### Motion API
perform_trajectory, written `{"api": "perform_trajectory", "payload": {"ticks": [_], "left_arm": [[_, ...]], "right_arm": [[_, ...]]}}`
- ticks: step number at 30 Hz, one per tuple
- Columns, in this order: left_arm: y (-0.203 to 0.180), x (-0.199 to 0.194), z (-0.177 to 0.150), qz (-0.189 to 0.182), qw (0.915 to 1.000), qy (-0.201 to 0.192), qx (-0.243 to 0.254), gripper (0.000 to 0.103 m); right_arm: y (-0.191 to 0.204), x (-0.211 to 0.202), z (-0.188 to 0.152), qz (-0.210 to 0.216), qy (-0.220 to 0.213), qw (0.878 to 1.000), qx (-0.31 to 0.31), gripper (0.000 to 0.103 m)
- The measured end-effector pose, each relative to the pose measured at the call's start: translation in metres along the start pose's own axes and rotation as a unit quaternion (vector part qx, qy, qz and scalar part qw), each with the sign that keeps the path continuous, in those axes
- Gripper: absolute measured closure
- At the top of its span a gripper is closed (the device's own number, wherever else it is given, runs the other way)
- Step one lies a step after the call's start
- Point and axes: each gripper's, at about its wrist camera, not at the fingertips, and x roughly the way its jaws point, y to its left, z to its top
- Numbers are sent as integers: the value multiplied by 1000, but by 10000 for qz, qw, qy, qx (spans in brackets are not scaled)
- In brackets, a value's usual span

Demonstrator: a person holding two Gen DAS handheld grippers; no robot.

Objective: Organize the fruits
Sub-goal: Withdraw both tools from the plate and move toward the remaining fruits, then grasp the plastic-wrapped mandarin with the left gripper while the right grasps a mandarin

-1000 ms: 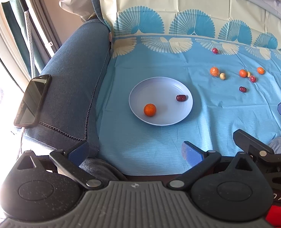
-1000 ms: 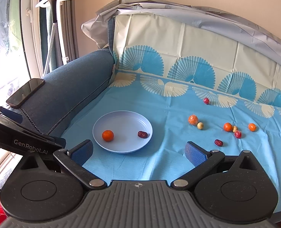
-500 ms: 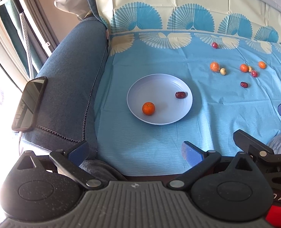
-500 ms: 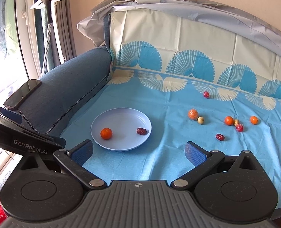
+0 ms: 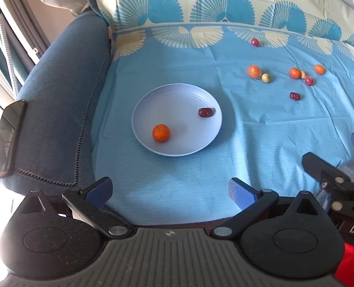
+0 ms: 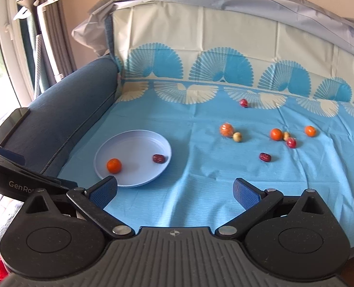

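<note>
Both views have crept closer to the fruit since a second ago, though nothing on the cloth has shifted. Two pieces already sit in the round pale-lilac plastic plate (image 5: 177,88): a small orange mandarin (image 5: 160,132) and a dark red wrinkled date (image 5: 205,112). Seven more lie scattered well to its right, the nearest a second dark date (image 6: 265,157) on the blue fan-patterned cloth (image 6: 200,186) covering the sofa seat. Approaching that date from above and closing across its short side should keep it from rolling (it looks small and slippery). The right gripper (image 6: 174,191) and left gripper (image 5: 169,189) both hang with jaws wide, empty, touching nothing.
</note>
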Motion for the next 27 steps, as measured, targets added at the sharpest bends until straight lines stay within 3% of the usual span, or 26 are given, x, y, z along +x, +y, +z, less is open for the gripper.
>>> {"api": "perform_trajectory", "payload": {"ticks": [7,13,18,22,27], "left_arm": [[-26,30,53,-151,9999,57,-45,0],[-65,78,119,-283,9996,-14,-77,0],[-110,136,180,-488,9988,-98,-27,0],[-141,199,224,-815,9963,234,-159,0],[-166,268,250,-836,9941,529,-451,0]], "right_arm": [[-74,21,12,-770,-114,9955,544,1],[-157,63,30,-1581,-296,9822,971,1],[-231,127,45,-1996,-296,9709,1294,1],[-282,183,54,-2121,-295,9653,1498,1],[-333,257,68,-2188,-203,9614,1654,1]]}}
